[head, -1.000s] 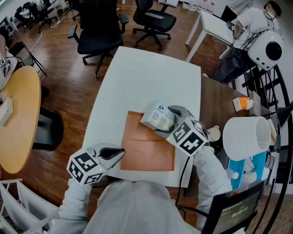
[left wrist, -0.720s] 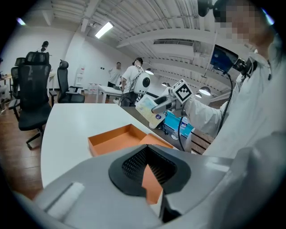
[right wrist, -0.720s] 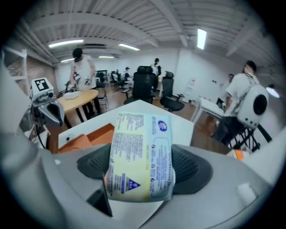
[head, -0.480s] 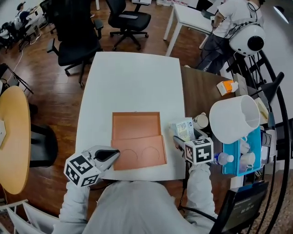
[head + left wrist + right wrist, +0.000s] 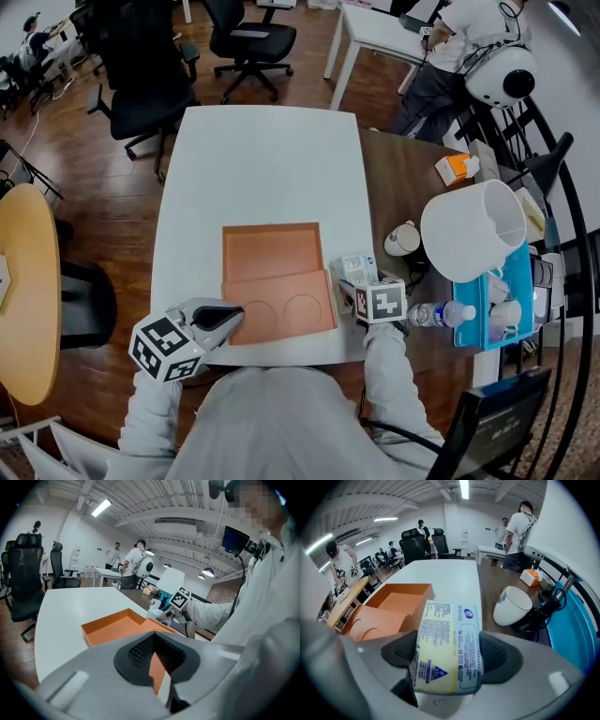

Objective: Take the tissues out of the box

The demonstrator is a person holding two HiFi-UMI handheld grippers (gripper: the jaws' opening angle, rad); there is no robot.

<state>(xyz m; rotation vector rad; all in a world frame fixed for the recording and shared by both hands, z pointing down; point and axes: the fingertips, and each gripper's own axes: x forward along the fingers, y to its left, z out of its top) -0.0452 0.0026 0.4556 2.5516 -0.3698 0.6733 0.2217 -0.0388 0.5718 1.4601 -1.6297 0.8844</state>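
An open orange box (image 5: 272, 251) lies on the white table (image 5: 262, 169), its lid flap (image 5: 281, 307) folded toward me. My left gripper (image 5: 236, 315) is at the flap's left front corner, shut on the flap's edge (image 5: 157, 667). My right gripper (image 5: 357, 282) is just right of the box at the table's right edge, shut on a pale pack of tissues (image 5: 359, 269). In the right gripper view the tissue pack (image 5: 447, 648) fills the space between the jaws, with the box (image 5: 398, 599) to its left. The box's inside looks bare.
A white mug (image 5: 403, 239) stands on the brown desk (image 5: 394, 187) right of the pack. Beyond it are a large white lampshade (image 5: 469, 230), a water bottle (image 5: 441, 314), a blue tray (image 5: 520, 309) and an orange carton (image 5: 452, 169). Office chairs (image 5: 141, 84) stand behind the table.
My right gripper has carried the tissue pack from above the box's far right corner rightward and down to the table's right edge. The left gripper has stayed at the lid flap.
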